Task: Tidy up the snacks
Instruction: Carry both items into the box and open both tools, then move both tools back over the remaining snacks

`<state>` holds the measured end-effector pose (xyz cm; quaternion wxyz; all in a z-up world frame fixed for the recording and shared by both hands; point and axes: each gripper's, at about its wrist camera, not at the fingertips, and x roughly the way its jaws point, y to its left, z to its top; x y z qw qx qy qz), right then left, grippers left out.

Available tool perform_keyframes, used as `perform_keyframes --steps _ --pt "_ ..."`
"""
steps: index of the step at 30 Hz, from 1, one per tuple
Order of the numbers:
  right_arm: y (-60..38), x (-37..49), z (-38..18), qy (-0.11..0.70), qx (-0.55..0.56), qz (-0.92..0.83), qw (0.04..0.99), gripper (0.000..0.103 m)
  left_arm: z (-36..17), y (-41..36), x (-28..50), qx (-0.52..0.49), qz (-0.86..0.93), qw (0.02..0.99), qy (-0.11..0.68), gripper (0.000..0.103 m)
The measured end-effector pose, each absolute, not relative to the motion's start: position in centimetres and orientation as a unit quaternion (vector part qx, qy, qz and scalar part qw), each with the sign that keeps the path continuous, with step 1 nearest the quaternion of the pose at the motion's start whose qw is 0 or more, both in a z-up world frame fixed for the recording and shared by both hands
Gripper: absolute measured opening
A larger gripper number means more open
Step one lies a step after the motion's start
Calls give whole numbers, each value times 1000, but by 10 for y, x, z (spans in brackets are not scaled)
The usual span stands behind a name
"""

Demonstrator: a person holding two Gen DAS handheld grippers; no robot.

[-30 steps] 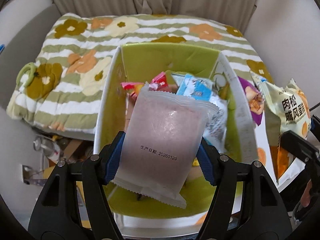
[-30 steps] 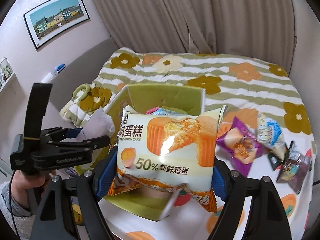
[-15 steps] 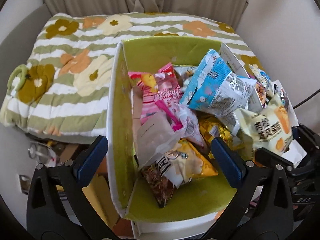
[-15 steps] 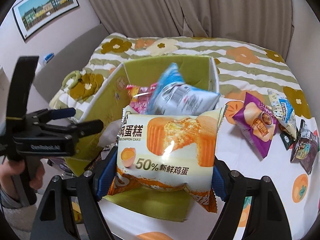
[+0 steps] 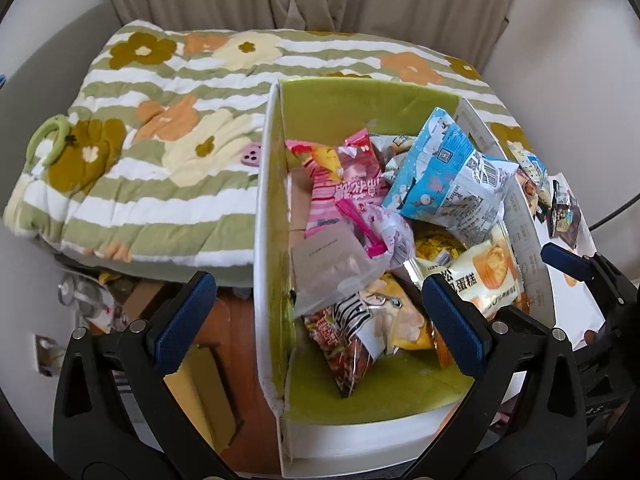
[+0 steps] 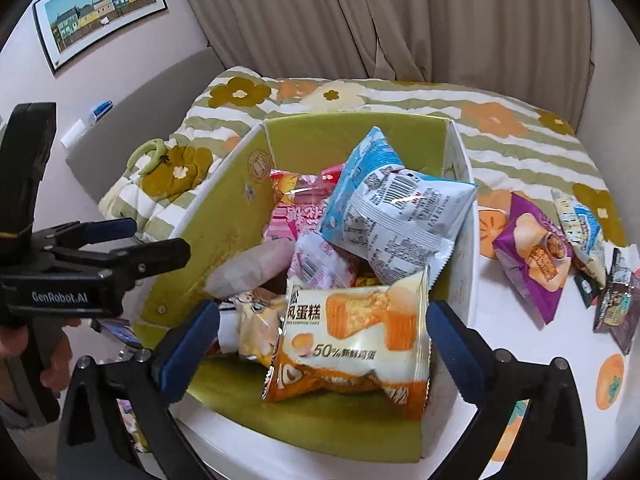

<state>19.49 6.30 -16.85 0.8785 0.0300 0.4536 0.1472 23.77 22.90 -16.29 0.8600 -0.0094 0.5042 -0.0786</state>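
Observation:
A white box with a green lining (image 5: 276,208) (image 6: 240,216) stands on the bed and holds several snack packets. The chiffon cake packet (image 6: 352,336) (image 5: 488,276) lies in the box's near right corner, between my right gripper's open pads but loose. My right gripper (image 6: 320,344) is open and empty just above it. My left gripper (image 5: 316,324) is open and empty over the box's near left wall. A pale pink translucent packet (image 5: 332,268) (image 6: 248,264) lies in the box by the left wall. A blue and white packet (image 5: 452,176) (image 6: 392,208) tops the pile.
More packets lie on the bedcover right of the box: a purple one (image 6: 532,248), a pale blue one (image 6: 580,228) and dark ones (image 6: 616,300). A green ring (image 5: 50,140) and a pink disc (image 5: 252,156) lie on the floral quilt at left. The floor left of the bed holds clutter (image 5: 192,368).
My left gripper opened and dropped the pale pink packet into the box. My right gripper moved over the box, then opened and let the chiffon cake packet fall in.

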Motion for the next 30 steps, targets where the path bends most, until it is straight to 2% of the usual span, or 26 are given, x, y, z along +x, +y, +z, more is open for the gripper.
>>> perform_keyframes --steps 7,22,30 --pt "60 184 -155 445 16 139 885 103 -156 225 223 -19 -78 864 496 102" --pt "45 152 -100 365 29 102 925 103 -95 208 187 16 -83 902 423 102" --pt "7 134 -84 345 61 43 936 103 -71 166 191 46 -136 909 391 102"
